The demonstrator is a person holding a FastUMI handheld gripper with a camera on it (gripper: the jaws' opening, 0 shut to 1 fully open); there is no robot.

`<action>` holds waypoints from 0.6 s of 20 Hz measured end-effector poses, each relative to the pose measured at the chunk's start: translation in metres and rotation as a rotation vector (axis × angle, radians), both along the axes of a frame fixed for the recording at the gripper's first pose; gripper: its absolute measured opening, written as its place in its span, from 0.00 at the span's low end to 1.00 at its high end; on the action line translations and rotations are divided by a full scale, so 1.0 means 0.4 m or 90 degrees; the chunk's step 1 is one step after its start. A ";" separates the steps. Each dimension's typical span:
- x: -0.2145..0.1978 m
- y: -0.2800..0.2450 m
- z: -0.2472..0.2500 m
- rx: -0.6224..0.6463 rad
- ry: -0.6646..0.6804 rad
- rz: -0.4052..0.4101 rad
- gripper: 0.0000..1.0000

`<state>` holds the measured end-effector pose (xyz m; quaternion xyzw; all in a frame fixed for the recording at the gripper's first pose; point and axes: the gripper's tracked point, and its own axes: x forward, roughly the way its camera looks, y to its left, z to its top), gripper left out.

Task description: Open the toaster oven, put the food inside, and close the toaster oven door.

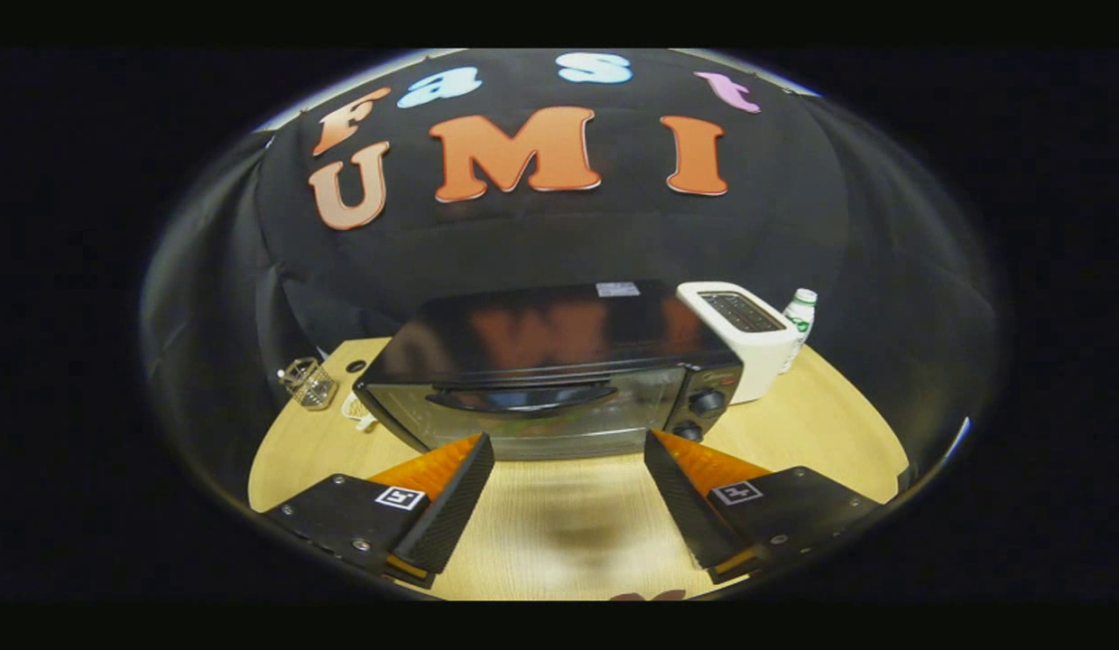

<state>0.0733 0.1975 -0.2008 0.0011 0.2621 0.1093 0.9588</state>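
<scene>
— What sits closest to the lens?

— The tool (568, 447), its two fingers (451, 492) spread wide apart with nothing between them but bare wood. They hang over the pale wooden bench (568, 533), and a soft shadow lies on the wood between them.

— So it is pinching nothing?

— Nothing. Both fingers are clear of every object; their tips point toward the toaster oven (550, 370) but stop short of it.

— Where is the oven, then?

— Just ahead of the fingertips, standing on the bench, front face turned to the camera. It is black with a glossy top. Its glass door (532, 415) is closed, with a dark curved handle (523, 397) running across the upper part of the glass. Two round knobs (704, 403) sit one above the other on the panel right of the door.

— And the food?

— I cannot make out any food; what lies behind the glass is too dim to tell.

— Anything else on the bench?

— A white slot toaster (740, 338) stands just beside the oven's right rear corner, close enough that I cannot tell whether they touch. Behind that, a small white bottle (799, 316) with a green label. Off to the oven's left, near the bench's edge, a small clear glass object (309, 383), and nearer the oven's left corner something small and white (356, 411), too small to identify.
</scene>
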 end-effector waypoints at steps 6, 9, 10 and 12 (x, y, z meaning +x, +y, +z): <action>0.021 -0.117 0.267 0.012 -0.131 -0.032 0.99; 0.009 -0.168 0.409 0.031 -0.198 -0.040 0.99; 0.004 -0.189 0.452 0.032 -0.220 -0.043 0.99; -0.011 -0.229 0.531 0.034 -0.258 -0.045 0.99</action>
